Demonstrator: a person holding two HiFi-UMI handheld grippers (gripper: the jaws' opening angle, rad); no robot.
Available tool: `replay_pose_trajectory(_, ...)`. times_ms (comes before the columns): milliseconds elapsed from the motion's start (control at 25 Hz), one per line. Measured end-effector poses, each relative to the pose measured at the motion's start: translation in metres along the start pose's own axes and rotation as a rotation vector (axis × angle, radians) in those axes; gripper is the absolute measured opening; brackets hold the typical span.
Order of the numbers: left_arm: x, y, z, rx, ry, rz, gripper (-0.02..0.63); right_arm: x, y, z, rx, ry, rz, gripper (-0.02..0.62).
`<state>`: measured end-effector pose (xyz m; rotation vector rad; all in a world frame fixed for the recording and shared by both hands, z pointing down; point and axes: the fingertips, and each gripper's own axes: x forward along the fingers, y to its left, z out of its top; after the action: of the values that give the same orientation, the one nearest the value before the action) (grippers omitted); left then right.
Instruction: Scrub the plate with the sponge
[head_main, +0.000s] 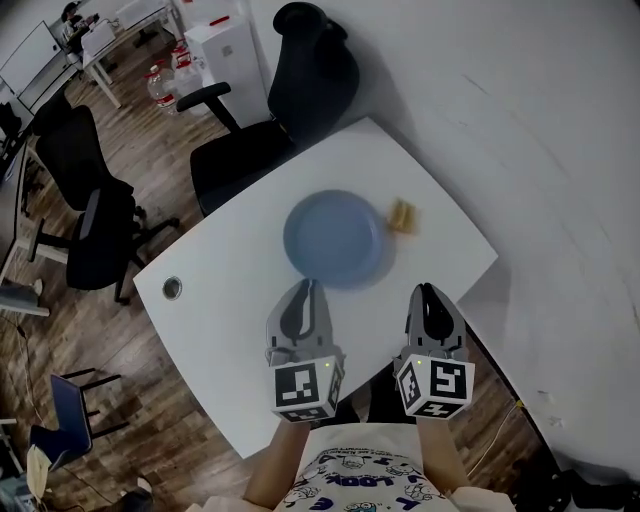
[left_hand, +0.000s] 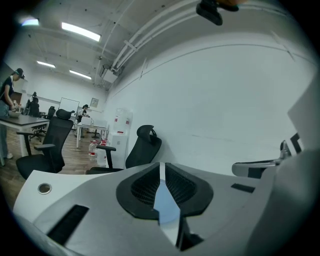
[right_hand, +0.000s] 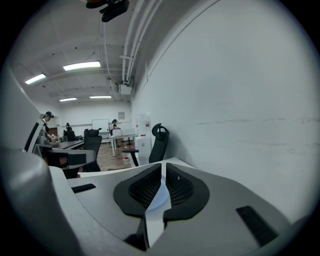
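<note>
A round, pale blue plate (head_main: 335, 240) lies flat near the middle of the white worktop (head_main: 230, 300). It looks smooth, plain and bare. Just beside its far right edge, not touching it, lies a small yellowish sponge (head_main: 403, 216).

The left hand-held gripper (head_main: 305, 287) hangs over the near edge of the plate, and the right hand-held gripper (head_main: 428, 292) is over the worktop to the right of the plate. Both point away from the person. In the left gripper view the left one's jaws (left_hand: 162, 166) are drawn together to a thin slit with nothing held, and a sliver of blue plate shows through the gap. In the right gripper view the right one's jaws (right_hand: 163, 165) are just as narrow and also empty.

Each gripper carries a marker cube (head_main: 304, 388) with black-and-white square patterns. The person's white shirt (head_main: 360, 480) bears blue print that I can't read with certainty. A black office chair (head_main: 290, 100) stands at the far side of the worktop. Past it are bottles (head_main: 160, 85) with red labels, too small to read.
</note>
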<state>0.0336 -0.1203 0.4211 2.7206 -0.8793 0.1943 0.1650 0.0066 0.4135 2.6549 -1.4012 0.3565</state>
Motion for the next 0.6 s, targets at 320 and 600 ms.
replay_pose_trajectory(320,0.013,0.022,-0.003,-0.011,0.008,0.108,0.029,0.045,-0.001,-0.004,0.008,0.039,0.071,0.037)
replay_pose_trajectory(600,0.047,0.015,-0.015,-0.036,0.03,0.179,0.029,0.093,-0.033,-0.019,0.007,0.106,0.093,0.037)
